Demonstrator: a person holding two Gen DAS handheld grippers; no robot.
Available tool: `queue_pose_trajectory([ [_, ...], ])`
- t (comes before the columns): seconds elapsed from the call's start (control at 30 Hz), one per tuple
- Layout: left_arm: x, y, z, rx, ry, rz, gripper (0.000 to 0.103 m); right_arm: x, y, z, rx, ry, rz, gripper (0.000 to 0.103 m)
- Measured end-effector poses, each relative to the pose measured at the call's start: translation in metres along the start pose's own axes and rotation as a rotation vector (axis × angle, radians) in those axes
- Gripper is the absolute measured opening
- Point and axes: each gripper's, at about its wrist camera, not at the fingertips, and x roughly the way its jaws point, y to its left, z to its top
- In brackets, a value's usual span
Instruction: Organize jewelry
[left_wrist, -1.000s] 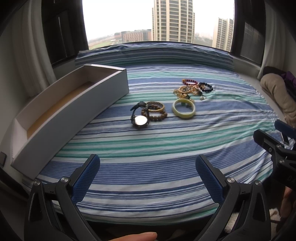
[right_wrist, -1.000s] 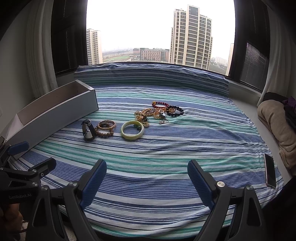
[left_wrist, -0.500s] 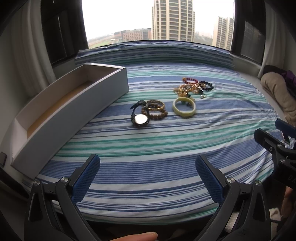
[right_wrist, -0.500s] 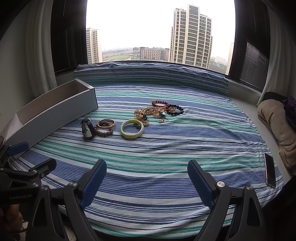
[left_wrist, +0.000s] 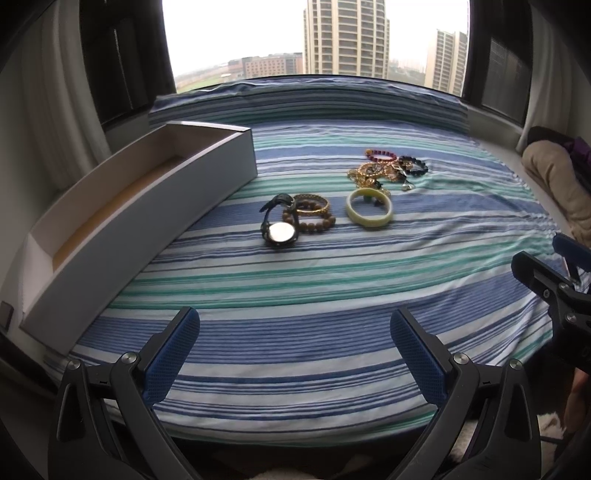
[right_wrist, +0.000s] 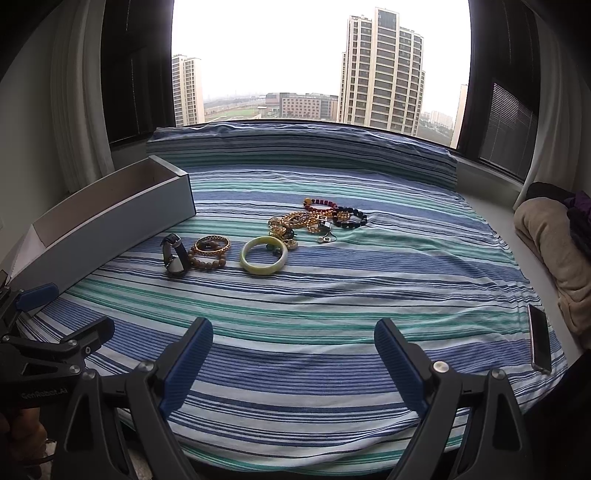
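With the left gripper (left_wrist: 294, 349) and right gripper (right_wrist: 293, 353) both spread wide and empty at frame bottom, the tangled gold chains (left_wrist: 373, 172) right of centre could snag neighbouring bracelets when lifted toward the long white cardboard box (left_wrist: 122, 218) at left.

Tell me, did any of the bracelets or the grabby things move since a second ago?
Nothing visibly changed. The watch, the pale green bangle and the tangled pile of bracelets lie where they were on the striped sheet, beside the long white box. The left gripper and right gripper stay open, holding nothing.
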Motion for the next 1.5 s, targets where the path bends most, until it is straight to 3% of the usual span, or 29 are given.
queue_pose_trajectory([
  [0.43,0.020,0.009,0.006,-0.028,0.041,-0.030,0.103,0.011,-0.002,-0.003,0.006,0.027,0.011,0.091],
  [0.53,0.034,0.017,0.023,-0.039,0.038,-0.091,0.103,0.016,-0.004,-0.004,0.009,0.039,0.013,0.091],
  [0.7,0.067,0.030,0.053,-0.103,0.118,-0.233,0.102,0.025,-0.004,-0.005,0.007,0.062,0.021,0.091],
  [0.87,0.104,0.016,0.058,-0.174,0.117,-0.293,0.102,0.036,-0.011,-0.007,0.027,0.087,0.018,0.091],
  [1.03,0.142,0.011,0.074,-0.243,0.074,-0.252,0.098,0.046,-0.019,-0.010,0.040,0.110,0.022,0.091],
  [1.2,0.173,0.013,0.086,-0.301,0.083,-0.208,0.076,0.056,-0.032,-0.013,0.073,0.130,0.020,0.091],
  [1.23,0.177,0.013,0.087,-0.306,0.085,-0.191,0.065,0.059,-0.034,-0.013,0.079,0.135,0.021,0.091],
  [1.3,0.184,0.014,0.086,-0.309,0.097,-0.172,0.030,0.063,-0.036,-0.014,0.085,0.144,0.024,0.091],
  [1.33,0.187,0.015,0.084,-0.312,0.109,-0.165,0.008,0.064,-0.037,-0.014,0.086,0.147,0.025,0.091],
  [1.5,0.176,0.027,0.077,-0.301,0.105,-0.170,0.003,0.070,-0.042,-0.004,0.070,0.141,0.038,0.091],
])
